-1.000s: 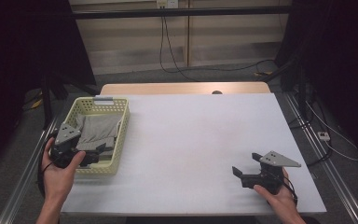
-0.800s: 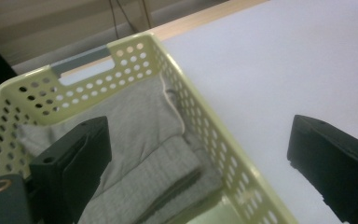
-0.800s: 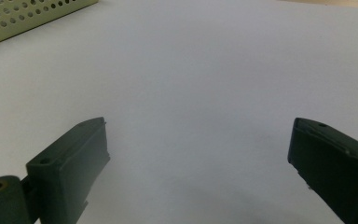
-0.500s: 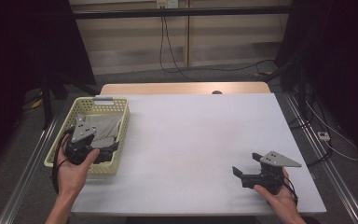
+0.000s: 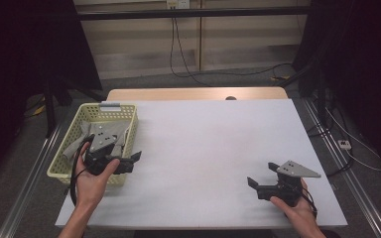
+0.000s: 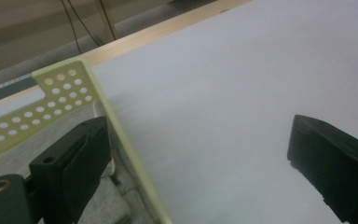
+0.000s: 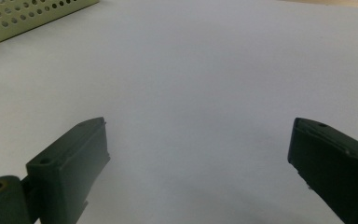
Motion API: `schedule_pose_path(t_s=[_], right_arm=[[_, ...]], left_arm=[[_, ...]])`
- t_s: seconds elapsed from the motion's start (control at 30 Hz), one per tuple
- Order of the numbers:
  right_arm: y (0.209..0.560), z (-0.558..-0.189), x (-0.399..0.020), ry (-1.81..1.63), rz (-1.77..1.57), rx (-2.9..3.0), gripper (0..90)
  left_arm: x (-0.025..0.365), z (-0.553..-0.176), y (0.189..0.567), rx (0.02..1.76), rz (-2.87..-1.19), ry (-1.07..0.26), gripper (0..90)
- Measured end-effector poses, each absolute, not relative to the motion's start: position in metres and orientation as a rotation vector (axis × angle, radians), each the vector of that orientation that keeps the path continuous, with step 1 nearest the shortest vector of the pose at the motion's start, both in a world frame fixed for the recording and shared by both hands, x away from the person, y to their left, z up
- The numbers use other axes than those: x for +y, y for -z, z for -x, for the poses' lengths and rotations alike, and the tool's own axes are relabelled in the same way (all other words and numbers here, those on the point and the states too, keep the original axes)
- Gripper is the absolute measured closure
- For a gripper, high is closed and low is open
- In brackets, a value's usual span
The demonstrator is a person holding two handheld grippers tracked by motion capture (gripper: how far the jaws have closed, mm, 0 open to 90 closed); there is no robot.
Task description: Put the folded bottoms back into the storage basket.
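The left gripper (image 5: 129, 161) hangs over the near right edge of the yellow basket (image 5: 72, 148), jaws spread wide and holding nothing; one jaw is over the grey cloth (image 5: 77, 144) inside, the other over the bare surface (image 5: 213, 144). Lowered like this, it would probably straddle the basket wall, catch the rim and tip or drag the basket. The right gripper (image 5: 258, 184), also wide open and empty, rests well away on the surface.

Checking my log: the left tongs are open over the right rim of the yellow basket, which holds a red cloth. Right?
Not quite: the cloth in the basket is grey, not red, as the high view shows. The left tongs are indeed open over the right rim.
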State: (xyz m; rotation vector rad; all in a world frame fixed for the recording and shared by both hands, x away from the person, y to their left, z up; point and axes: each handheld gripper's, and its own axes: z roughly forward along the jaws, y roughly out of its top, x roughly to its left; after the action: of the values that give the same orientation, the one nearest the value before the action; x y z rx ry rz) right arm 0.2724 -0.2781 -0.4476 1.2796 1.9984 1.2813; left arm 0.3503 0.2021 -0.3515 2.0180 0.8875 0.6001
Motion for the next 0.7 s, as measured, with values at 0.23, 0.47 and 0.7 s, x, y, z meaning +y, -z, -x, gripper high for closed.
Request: schedule_pose_path(t_s=[0.23,0.47,0.7], right_arm=[[0.448,-0.273,-0.278,-1.284,-1.280,2.000,4.6],[0.448,-0.273,-0.278,-1.285,-1.282,1.999,4.6],[0.448,-0.273,-0.278,-1.287,-1.281,2.001,4.6]], left_arm=[[0.186,-0.349,0.351,0.860,-2.006,-0.578,6.4],[0.168,-0.348,0.352,0.803,-2.023,-0.557,6.3],[0.153,-0.348,0.355,0.789,-2.043,-0.535,6.2]])
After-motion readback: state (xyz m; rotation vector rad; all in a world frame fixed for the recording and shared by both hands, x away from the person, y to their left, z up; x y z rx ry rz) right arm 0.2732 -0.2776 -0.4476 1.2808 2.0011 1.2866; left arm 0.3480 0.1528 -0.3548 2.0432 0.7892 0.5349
